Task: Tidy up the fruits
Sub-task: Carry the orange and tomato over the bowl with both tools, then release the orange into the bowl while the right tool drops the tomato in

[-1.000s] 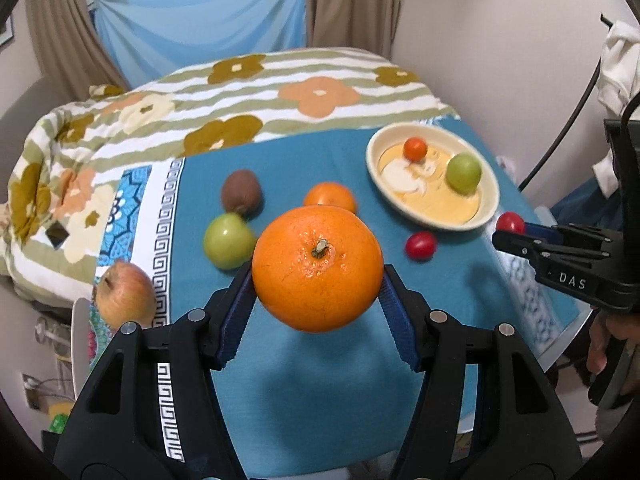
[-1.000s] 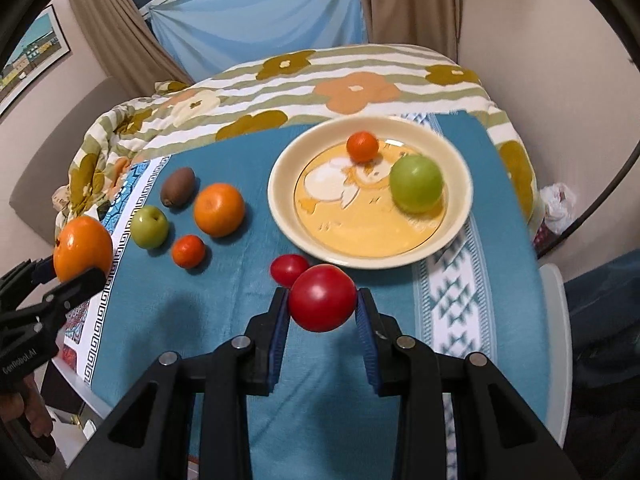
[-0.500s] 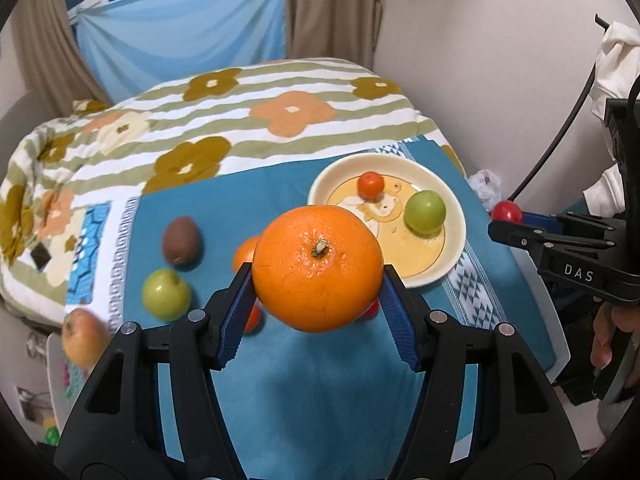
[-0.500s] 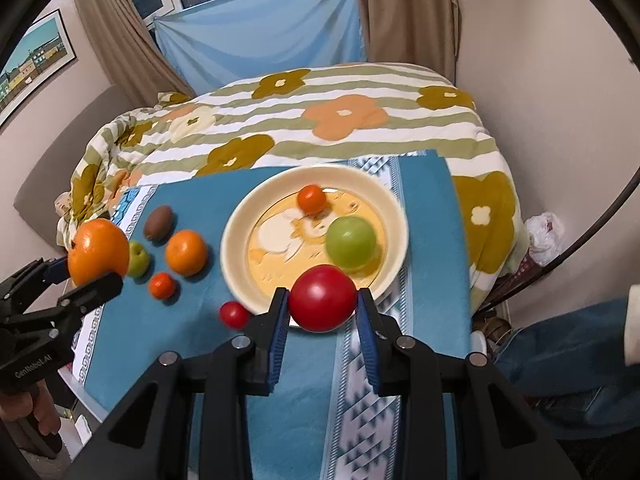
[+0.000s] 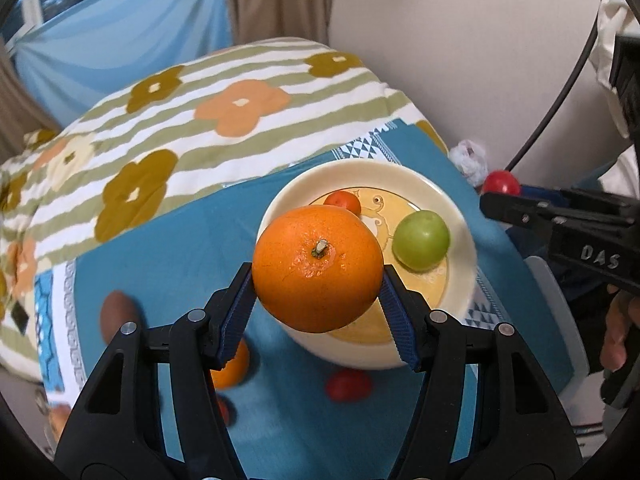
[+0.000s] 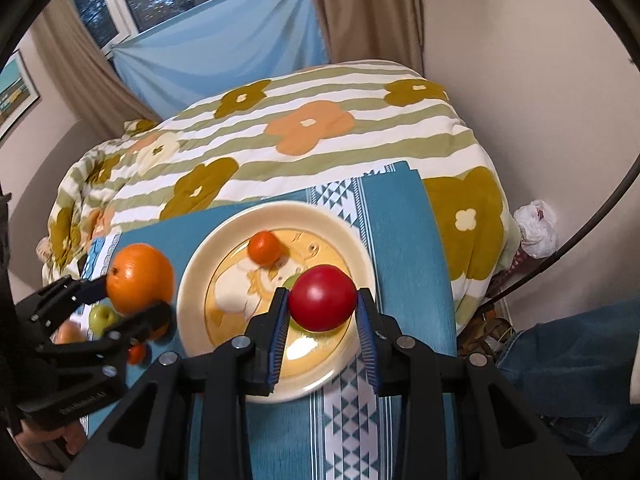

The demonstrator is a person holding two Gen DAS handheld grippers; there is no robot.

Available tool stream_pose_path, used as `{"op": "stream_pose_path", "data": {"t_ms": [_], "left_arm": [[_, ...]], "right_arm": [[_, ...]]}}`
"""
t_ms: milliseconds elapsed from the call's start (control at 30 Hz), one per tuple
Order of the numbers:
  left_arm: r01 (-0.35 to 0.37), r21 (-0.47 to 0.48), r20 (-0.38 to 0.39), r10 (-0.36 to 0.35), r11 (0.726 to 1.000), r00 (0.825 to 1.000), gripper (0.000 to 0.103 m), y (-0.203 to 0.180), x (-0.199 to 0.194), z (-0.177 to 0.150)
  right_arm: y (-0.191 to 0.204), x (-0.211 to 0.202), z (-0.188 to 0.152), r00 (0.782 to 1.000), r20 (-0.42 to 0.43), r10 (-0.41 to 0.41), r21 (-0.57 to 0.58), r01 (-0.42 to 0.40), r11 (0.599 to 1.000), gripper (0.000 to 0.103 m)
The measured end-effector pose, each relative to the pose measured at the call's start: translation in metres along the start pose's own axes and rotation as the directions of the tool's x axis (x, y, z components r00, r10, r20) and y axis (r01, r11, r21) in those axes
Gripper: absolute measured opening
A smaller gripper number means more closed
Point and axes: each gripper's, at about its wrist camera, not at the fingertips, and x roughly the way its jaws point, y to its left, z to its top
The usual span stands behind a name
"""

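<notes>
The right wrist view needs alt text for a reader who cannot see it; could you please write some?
The right gripper holds a red tomato above a cream plate that carries a small orange fruit. At left, the left gripper holds a large orange over the blue cloth.

Glossy pitted peel on orange (image 5: 318, 268); smooth shiny skin on red fruit (image 6: 322, 298). Glazed ceramic plate (image 6: 192, 280). Matt woven teal cloth (image 5: 168, 248). Matt black plastic hand-held gripper (image 5: 318, 304), ribbed blue pads (image 5: 236, 312).
</notes>
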Motion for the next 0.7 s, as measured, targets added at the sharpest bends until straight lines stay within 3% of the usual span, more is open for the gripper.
{"op": "stream_pose_path", "data": {"t_ms": [400, 600, 667, 700], "left_arm": [[-0.007, 0.126, -0.089, 0.018, 0.992, 0.996, 0.066, -0.007, 0.060, 0.012], [0.009, 0.124, -0.098, 0.003, 0.992, 0.995, 0.068, -0.004, 0.068, 0.009], [0.024, 0.113, -0.074, -0.015, 0.993, 0.997, 0.084, -0.002, 0.063, 0.011], [0.022, 0.105, -0.054, -0.016, 0.994, 0.998, 0.103, 0.000, 0.058, 0.013]], "right_arm": [[-0.010, 0.033, 0.019, 0.999, -0.028, -0.029, 0.057, 0.031, 0.998, 0.031], [-0.013, 0.038, 0.019, 0.999, -0.033, -0.038, 0.068, 0.040, 0.997, 0.031], [-0.013, 0.039, 0.020, 0.999, -0.033, -0.039, 0.067, 0.041, 0.997, 0.031], [-0.014, 0.039, 0.021, 0.999, -0.033, -0.039, 0.068, 0.041, 0.997, 0.031]]}}
